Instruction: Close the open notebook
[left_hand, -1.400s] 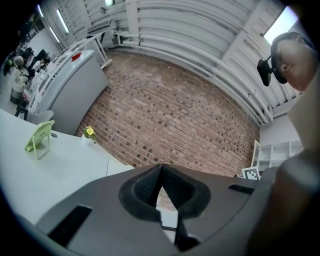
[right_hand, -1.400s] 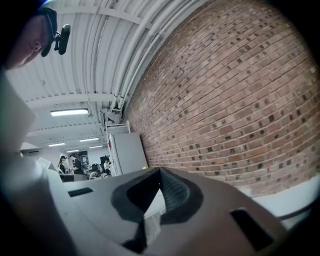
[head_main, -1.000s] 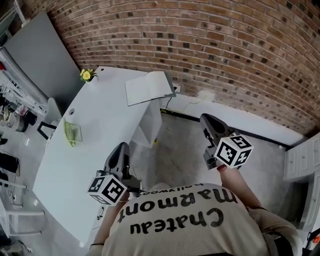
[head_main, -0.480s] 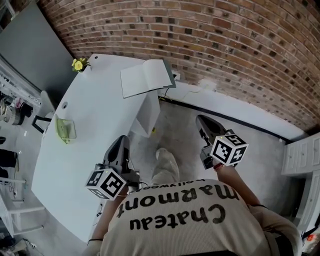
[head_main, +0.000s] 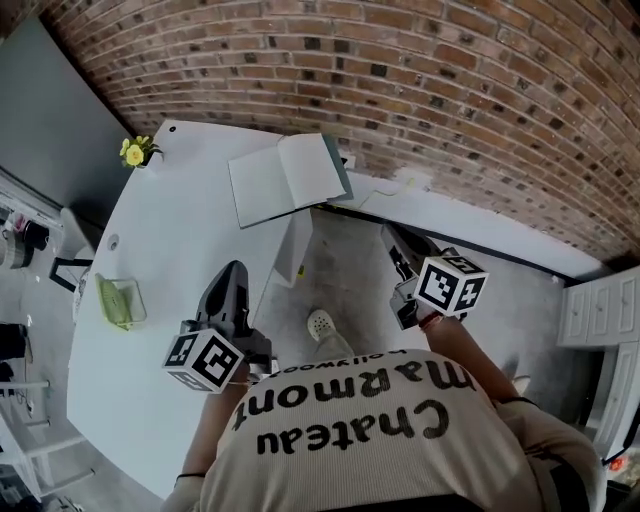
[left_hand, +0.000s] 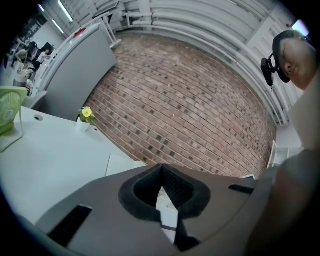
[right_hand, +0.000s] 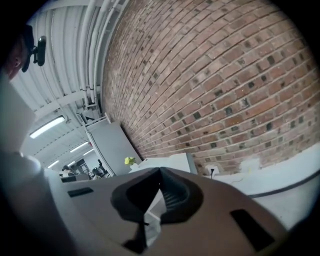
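- Though the head view shows the open notebook (head_main: 285, 178) on the counter's (head_main: 180, 270) far end, neither claw is near.
- Left gripper view: left claw (left_hand: 161, 167) pressed together, empty.
- Right gripper view: right claw (right_hand: 160, 172) likewise; notebook likely light, floppy, so lift its free cover edge.

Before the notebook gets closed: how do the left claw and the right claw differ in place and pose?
The left claw hangs over the white table; the right claw is off it, over the grey floor. The left claw faces the open notebook along the tabletop; the right claw faces it from beside the table's edge. Shared: both are shut, empty and touching nothing.
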